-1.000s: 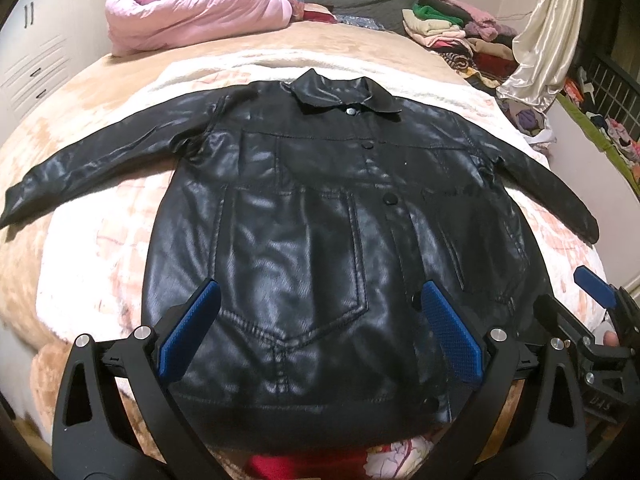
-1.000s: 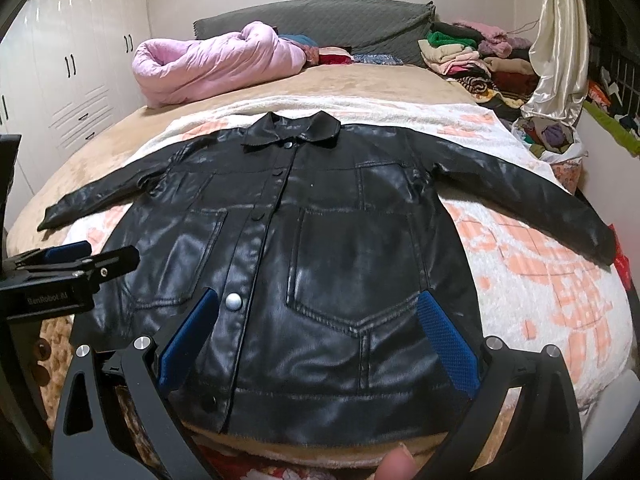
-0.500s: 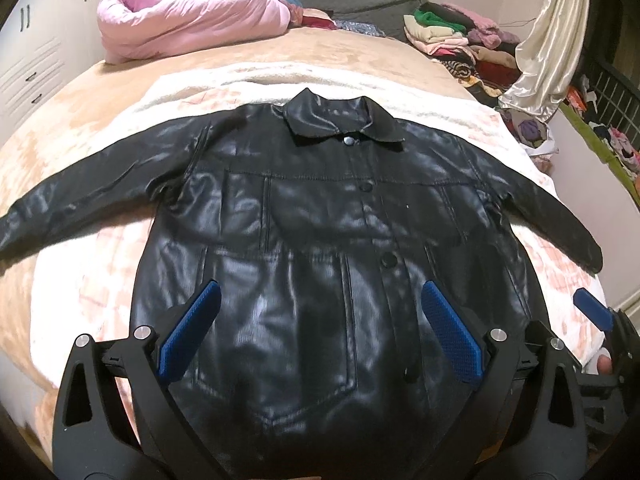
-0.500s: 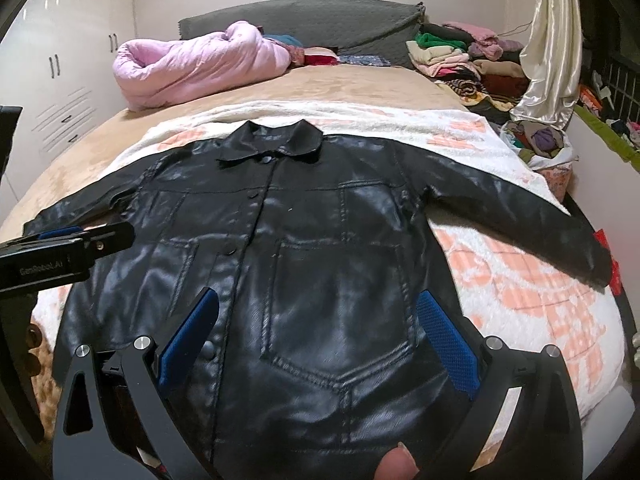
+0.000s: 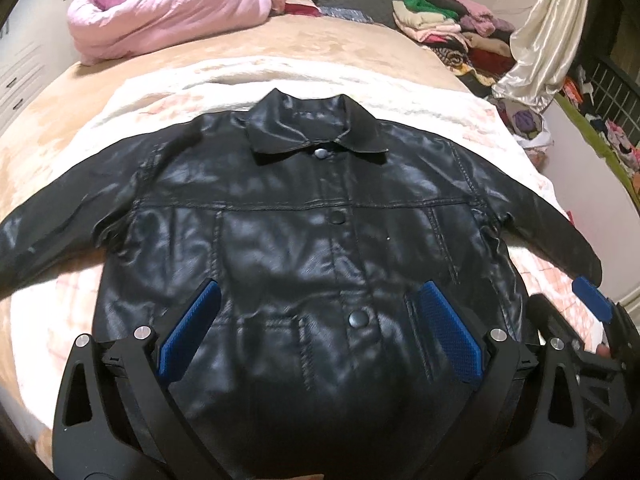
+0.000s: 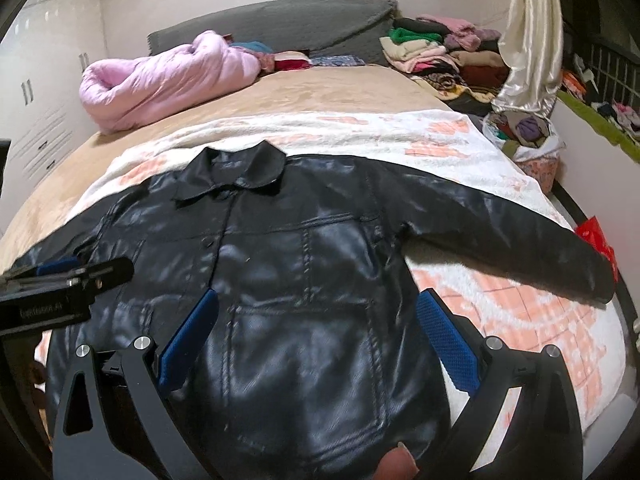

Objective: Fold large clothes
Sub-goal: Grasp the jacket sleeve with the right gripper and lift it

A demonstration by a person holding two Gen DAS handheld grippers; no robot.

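A black leather jacket (image 5: 320, 240) lies flat and buttoned on the bed, collar away from me, both sleeves spread out to the sides. It also shows in the right wrist view (image 6: 304, 280). My left gripper (image 5: 320, 320) is open and empty, hovering over the jacket's lower front near the button line. My right gripper (image 6: 316, 328) is open and empty over the jacket's right chest pocket area. The right gripper shows at the right edge of the left wrist view (image 5: 592, 308); the left gripper shows at the left edge of the right wrist view (image 6: 60, 284).
A white and peach blanket (image 6: 500, 312) lies under the jacket on a tan bedspread (image 5: 280, 44). A pink quilt (image 5: 160, 12) sits at the head of the bed. Folded clothes (image 6: 432, 52) and a cream curtain (image 6: 528, 40) are at the right; white wardrobes (image 6: 40, 92) at the left.
Both grippers have moved forward over the jacket, from its hem toward its middle. The jacket has not moved. Both grippers stay open.
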